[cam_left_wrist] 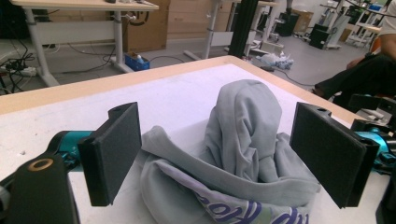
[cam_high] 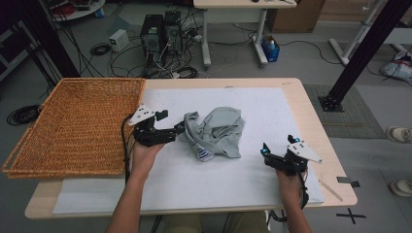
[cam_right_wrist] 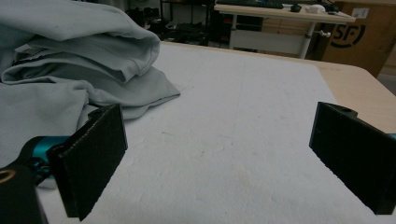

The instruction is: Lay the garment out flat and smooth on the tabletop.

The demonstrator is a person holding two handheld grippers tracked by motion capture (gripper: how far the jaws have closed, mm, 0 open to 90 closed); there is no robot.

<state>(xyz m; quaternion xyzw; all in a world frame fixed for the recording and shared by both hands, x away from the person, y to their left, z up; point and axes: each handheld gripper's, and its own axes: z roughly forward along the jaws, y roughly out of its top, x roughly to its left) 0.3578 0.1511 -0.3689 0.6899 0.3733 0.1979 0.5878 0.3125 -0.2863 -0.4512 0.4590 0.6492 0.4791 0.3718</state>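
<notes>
A crumpled grey garment point(cam_high: 221, 130) with purple lettering on a pale band lies in the middle of the white mat point(cam_high: 272, 111). My left gripper point(cam_high: 179, 129) points right at the garment's left edge. In the left gripper view the left gripper point(cam_left_wrist: 218, 122) has its jaws wide apart, and the grey garment point(cam_left_wrist: 243, 140) bulges between and beyond them without being pressed. My right gripper point(cam_high: 278, 144) rests low on the mat, right of the garment and apart from it. Bare mat lies between the open jaws of the right gripper point(cam_right_wrist: 217, 140), with the garment point(cam_right_wrist: 70, 60) to its left.
A large wicker basket point(cam_high: 77, 126) stands at the table's left, overhanging the edge, just behind my left hand. The wooden table edge point(cam_high: 316, 126) runs along the right. Desks, computer towers and cables stand on the floor beyond the table.
</notes>
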